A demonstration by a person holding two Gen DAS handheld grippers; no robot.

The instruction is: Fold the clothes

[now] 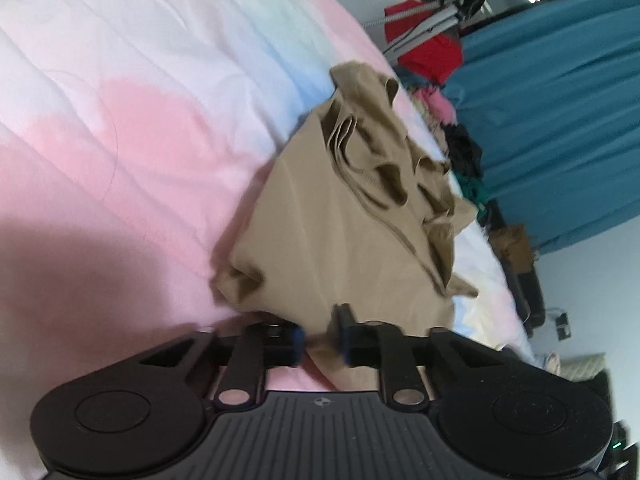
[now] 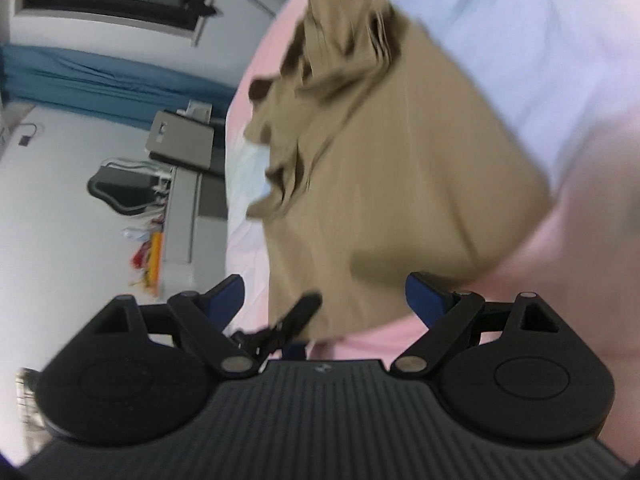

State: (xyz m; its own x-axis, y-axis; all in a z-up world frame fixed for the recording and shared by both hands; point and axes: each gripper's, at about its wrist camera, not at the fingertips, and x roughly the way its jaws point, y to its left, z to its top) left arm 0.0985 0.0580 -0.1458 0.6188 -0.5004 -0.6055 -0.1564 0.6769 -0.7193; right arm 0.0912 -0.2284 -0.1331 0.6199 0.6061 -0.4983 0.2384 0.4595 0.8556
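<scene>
Tan garment [image 1: 344,216] lies on the pastel bedspread [image 1: 120,128], toward the 3 o'clock edge of the bed in the left wrist view, its smooth body near the tools and its bunched, layered end at 12 o'clock. Left gripper [image 1: 320,340]: fingers drawn close, pinching the near hem of the cloth. Right gripper [image 2: 324,300]: fingers spread wide, nothing between them, hanging over the near hem at 6 o'clock of the fabric. Right view blurred. The cloth looks thin, light and limp; it should drape and sag rather than hold a crease, and may slip on the bedding. Best hold, I judge: a hem corner, with the second corner taken to keep the edge taut. Fold stage unclear.
</scene>
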